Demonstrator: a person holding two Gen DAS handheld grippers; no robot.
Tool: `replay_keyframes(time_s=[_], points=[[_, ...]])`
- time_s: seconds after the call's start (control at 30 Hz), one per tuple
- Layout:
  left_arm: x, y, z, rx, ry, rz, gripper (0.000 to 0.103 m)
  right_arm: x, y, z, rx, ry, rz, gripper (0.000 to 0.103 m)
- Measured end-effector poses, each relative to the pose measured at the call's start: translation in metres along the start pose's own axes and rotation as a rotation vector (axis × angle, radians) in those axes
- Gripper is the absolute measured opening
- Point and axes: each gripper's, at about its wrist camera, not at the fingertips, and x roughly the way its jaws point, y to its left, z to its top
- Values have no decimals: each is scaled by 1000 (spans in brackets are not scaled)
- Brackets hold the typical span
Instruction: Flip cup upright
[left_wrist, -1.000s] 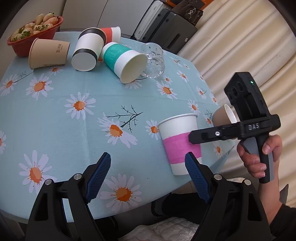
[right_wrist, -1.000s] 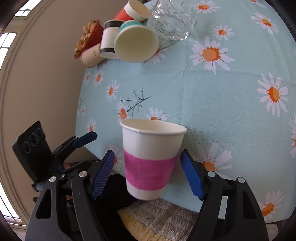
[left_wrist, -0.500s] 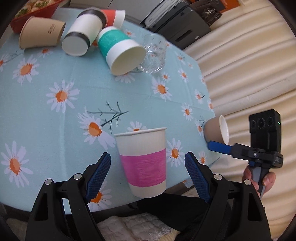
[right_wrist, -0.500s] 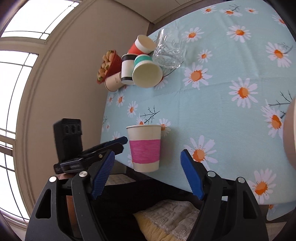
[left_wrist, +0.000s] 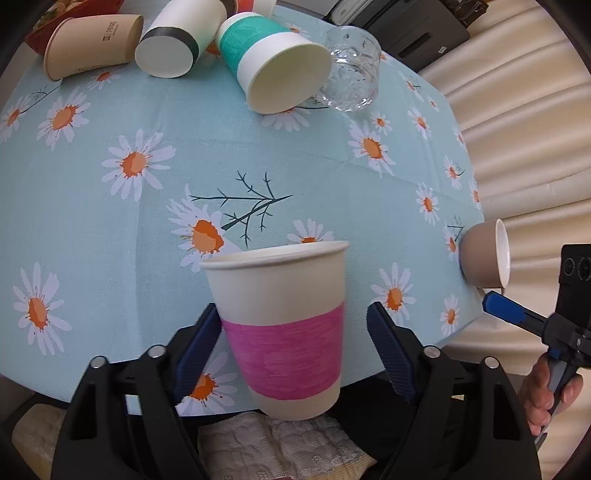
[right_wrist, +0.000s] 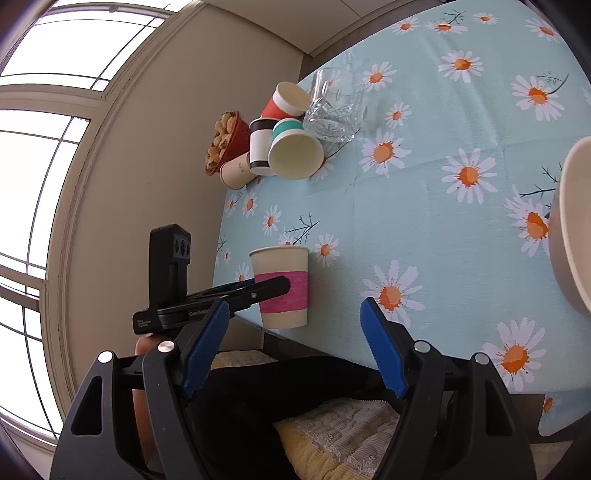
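Standing upright: pink-band cup (left_wrist: 284, 328), mouth up, at the near table edge, sitting between the left gripper (left_wrist: 291, 343) fingers.
Left gripper state: spread wide; left blue pad (left_wrist: 195, 345) looking like it is touching or nearly touching the cup wall, cannot tell which; right pad clearly apart from it.
Right gripper state: right gripper (right_wrist: 295, 345) hanging released, fingers spread, gripping nothing, sitting off the table edge and well apart from the cup (right_wrist: 281, 286).
Right gripper in left view: showing at the far right edge (left_wrist: 517, 315), one hand (left_wrist: 546, 391) squeezing its handle.
Writing: beige cup (left_wrist: 92, 44) carrying small dark print on its side, too small to read; left gripper body in the right view carrying tiny white lettering, unreadable.
Paper cups lying on their sides, back of table: four, namely beige, black-band cup (left_wrist: 181, 40), teal-band cup (left_wrist: 273, 62), red cup (right_wrist: 284, 101).
Glass: one clear cut-glass tumbler (left_wrist: 351, 77), sitting just beside the teal-band cup.
Brown cups: one brown cup (left_wrist: 485, 258) with white inside, lying on its side at the right table edge.
Bowls: one red bowl (right_wrist: 221, 142) holding snack pieces, beside the beige cup.
Cloth: light blue daisy tablecloth (left_wrist: 110, 206) covering the table.
Total cups counted: seven including the glass.
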Motion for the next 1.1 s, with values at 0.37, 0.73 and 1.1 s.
replay_keyframes(time_s=[0.37,0.73,1.1], points=[[-2,-5,0,5,-22,10,63,8,2,-5,-10,20,-12,73],[-54,-45,-40,166,-485,63,63,7,3,-15,-24,12,-10,73],[-13,-80,-102,280,-929,220,63,-1,-2,-20,-3,1,48,73]])
